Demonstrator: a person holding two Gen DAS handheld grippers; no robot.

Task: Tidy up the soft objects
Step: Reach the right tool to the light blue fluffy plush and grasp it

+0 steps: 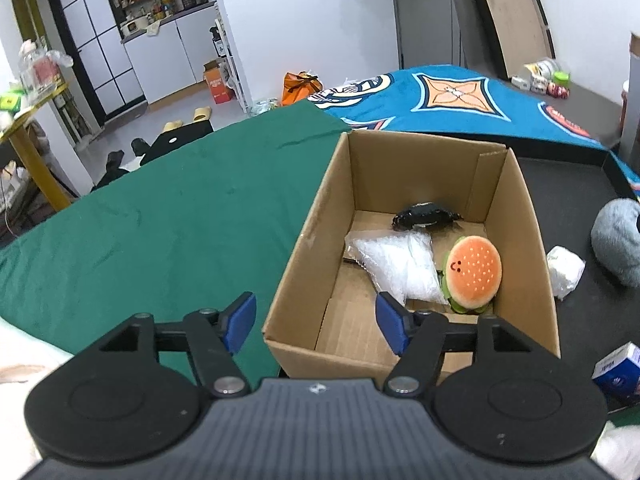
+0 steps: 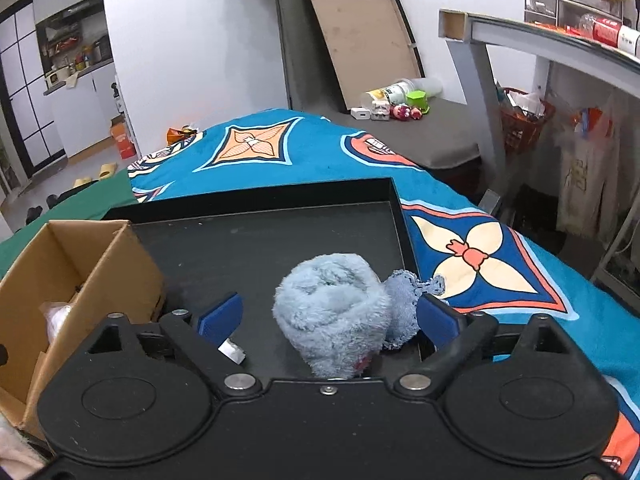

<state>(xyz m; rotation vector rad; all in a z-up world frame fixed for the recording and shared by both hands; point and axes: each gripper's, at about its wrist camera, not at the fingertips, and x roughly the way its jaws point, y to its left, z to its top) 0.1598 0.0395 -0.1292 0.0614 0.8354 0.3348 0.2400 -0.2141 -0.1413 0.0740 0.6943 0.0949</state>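
fingers point(image 2: 438, 318) of right gripper point(image 2: 328, 316) spread wide either side of fluffy blue plush point(image 2: 332, 314) at frame centre, prob lining up a grab; left gripper point(image 1: 316, 322) apart, empty over cardboard box point(image 1: 304, 236) w/ burger plush point(image 1: 474, 272).

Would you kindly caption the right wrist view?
Open right gripper straddles a fluffy blue plush on the black tray.

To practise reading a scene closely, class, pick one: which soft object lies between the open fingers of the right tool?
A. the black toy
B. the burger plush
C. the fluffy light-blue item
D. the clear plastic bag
C: the fluffy light-blue item sits on the black tray between the open fingers of the right tool, not yet gripped.
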